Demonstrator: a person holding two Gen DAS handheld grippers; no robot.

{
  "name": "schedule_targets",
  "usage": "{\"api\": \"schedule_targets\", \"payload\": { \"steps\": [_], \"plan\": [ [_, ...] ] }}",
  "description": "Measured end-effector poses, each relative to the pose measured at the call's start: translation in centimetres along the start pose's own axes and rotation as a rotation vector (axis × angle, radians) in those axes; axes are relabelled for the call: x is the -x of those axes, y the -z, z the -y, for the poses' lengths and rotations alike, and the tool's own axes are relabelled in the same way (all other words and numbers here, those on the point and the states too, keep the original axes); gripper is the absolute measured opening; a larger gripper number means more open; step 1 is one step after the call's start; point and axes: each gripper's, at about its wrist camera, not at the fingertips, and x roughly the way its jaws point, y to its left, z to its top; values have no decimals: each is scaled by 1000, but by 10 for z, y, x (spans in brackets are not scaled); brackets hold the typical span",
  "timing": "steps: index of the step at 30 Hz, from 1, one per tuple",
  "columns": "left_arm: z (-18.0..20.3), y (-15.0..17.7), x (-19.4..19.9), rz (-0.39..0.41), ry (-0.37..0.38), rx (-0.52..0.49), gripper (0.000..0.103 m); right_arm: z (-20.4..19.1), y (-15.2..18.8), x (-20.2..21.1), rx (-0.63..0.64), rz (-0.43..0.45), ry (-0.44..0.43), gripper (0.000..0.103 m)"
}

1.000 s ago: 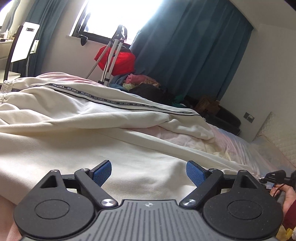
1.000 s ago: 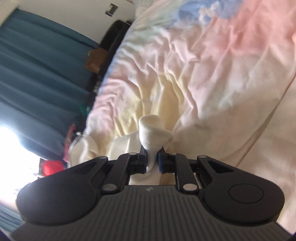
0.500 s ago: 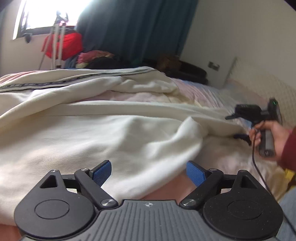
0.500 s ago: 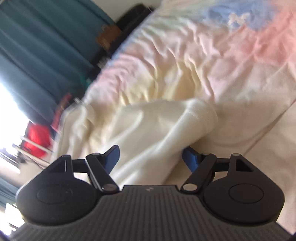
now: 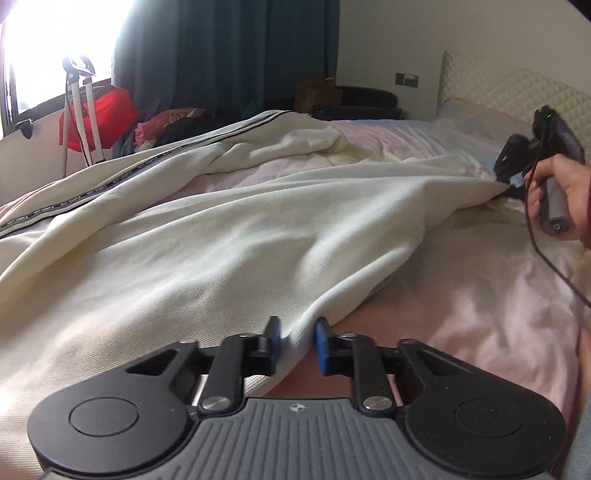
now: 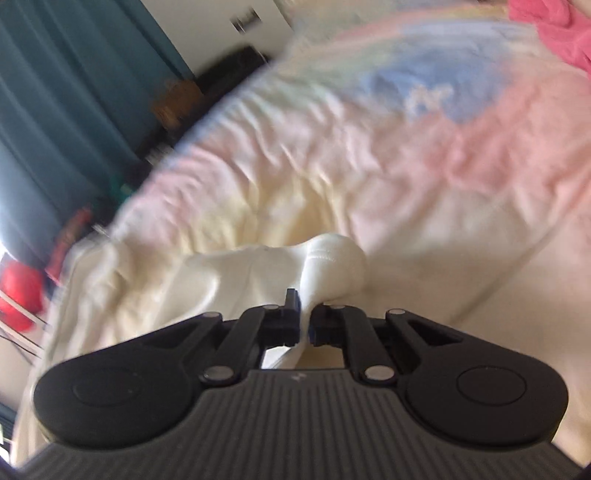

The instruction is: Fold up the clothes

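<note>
Cream trousers (image 5: 229, 229) with a dark side stripe lie spread across the bed. My left gripper (image 5: 296, 341) is shut on the near edge of the cream fabric. My right gripper (image 6: 303, 321) is shut on a bunched corner of the same cream trousers (image 6: 332, 266). In the left wrist view the right gripper (image 5: 517, 173) shows at the far right, held in a hand, pinching the garment's far corner and pulling it taut.
The bed has a pastel pink, yellow and blue sheet (image 6: 424, 155) and a padded headboard (image 5: 509, 88). A red bag (image 5: 99, 118), a metal stand and a pile of clothes stand by the window and the teal curtains (image 5: 229, 51). A pink cloth (image 6: 554, 29) lies at the top right.
Both grippers were open half a second ago and have closed on the cream trousers. The left gripper has swung right along the garment's edge; the fabric is now stretched between them.
</note>
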Motion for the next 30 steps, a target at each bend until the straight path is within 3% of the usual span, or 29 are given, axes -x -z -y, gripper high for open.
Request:
{"api": "schedule_targets", "payload": {
  "steps": [3,5,8,9,10,14,17,22,26,28,30],
  "plan": [
    [-2,-2,12,-7,42,7,7,-3,1,0,44,-7,58,12],
    [-4,0,14,-30,51,31,7,-5,2,0,73,-11,97,22],
    [-1,4,14,-45,60,25,10,-7,3,0,117,-18,155,62],
    [2,5,14,-44,68,13,10,-10,3,7,129,2,147,85],
    [6,6,14,-41,78,-1,13,-14,4,16,140,30,131,90],
    [19,10,10,-35,81,-61,32,-32,9,57,211,143,71,90],
    [25,14,4,-36,57,-101,45,-34,17,71,189,135,18,90],
    [26,17,2,-31,13,-115,46,-6,28,54,-67,-49,-74,90],
    [19,17,1,-28,-44,-91,45,10,29,35,-216,-101,-104,89],
    [12,15,1,-25,-66,-58,44,15,28,27,-261,-118,-103,70],
    [5,13,3,-8,-77,-16,35,19,27,18,-291,-125,-94,71]
  ]
}}
